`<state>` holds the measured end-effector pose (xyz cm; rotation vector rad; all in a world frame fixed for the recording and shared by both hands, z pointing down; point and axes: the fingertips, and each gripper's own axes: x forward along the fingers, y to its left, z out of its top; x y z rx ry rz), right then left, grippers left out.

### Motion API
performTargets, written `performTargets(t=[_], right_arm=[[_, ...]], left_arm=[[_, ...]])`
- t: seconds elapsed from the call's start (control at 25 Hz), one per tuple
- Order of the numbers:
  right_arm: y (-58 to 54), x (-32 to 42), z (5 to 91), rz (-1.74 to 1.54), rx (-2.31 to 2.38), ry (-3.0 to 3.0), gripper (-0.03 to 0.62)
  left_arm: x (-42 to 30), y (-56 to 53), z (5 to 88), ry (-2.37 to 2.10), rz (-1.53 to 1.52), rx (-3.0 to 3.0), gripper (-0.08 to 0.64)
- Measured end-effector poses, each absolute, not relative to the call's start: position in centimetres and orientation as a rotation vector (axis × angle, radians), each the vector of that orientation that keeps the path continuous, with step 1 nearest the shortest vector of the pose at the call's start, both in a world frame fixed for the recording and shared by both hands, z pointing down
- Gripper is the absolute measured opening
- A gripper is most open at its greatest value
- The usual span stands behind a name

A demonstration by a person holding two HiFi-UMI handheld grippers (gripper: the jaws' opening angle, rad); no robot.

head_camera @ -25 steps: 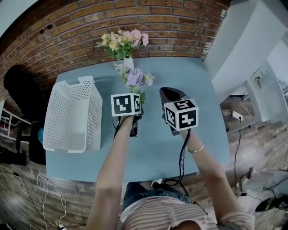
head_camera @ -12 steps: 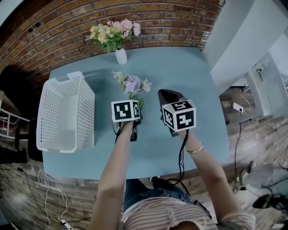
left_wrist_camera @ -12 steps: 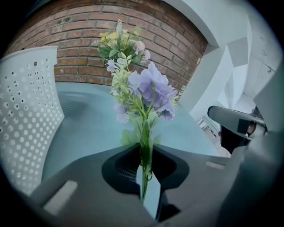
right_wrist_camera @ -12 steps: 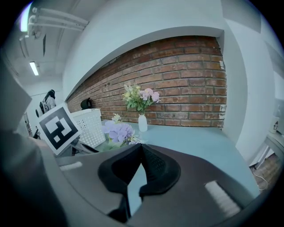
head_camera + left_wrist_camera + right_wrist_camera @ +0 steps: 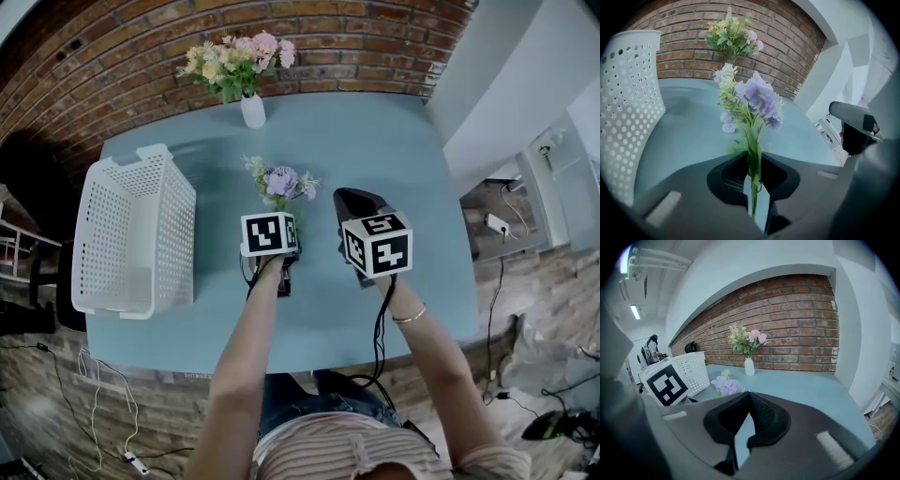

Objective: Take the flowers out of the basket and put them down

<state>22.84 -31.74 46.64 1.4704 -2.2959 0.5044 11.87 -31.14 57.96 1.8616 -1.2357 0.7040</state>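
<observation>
A sprig of purple and white flowers point(image 5: 281, 181) sticks out forward from my left gripper point(image 5: 284, 223), low over the blue table point(image 5: 375, 141). In the left gripper view the green stem point(image 5: 753, 159) runs between the jaws of the left gripper point(image 5: 752, 157). The jaws are opening, but their tips still pinch the stem. My right gripper point(image 5: 354, 199) hovers just to the right, shut with nothing in it; its tips touch in the right gripper view point(image 5: 749, 393). The white perforated basket point(image 5: 178, 230) stands to the left, and I see nothing in it.
A white vase point(image 5: 251, 111) with a pink and yellow bouquet stands at the table's far edge against the brick wall. The basket wall point(image 5: 628, 103) rises close on the left gripper's left. A white wall and cables on the floor lie to the right.
The left gripper has drawn the purple flowers back from the vase toward the person. The right gripper has kept its place beside it.
</observation>
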Motion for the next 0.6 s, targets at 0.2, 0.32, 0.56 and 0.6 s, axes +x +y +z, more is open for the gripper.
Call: performTargets(t=[0.2,0.32,0.56,0.6], right_arm=[[-31.8,22.9,47.1,0.511,1.468,-2.291,0.006],[-31.7,22.8,47.2,0.515,1.463,-2.292,0.006],[-31.7,22.9,47.4,0.515,1.467,-2.286,0.006],[-31.7,22.9,47.4,0.516,1.467,-2.286,0.006]], left_arm=[[11.7,-31.0,59.1,-1.241,0.720,1.837,0.077],[11.6,-30.9,59.6,-1.243,0.719,1.824,0.078],[11.7,-30.9,60.1,-1.249,0.718,1.824,0.086],[11.7,-30.9,60.1,-1.252,0.718,1.826,0.087]])
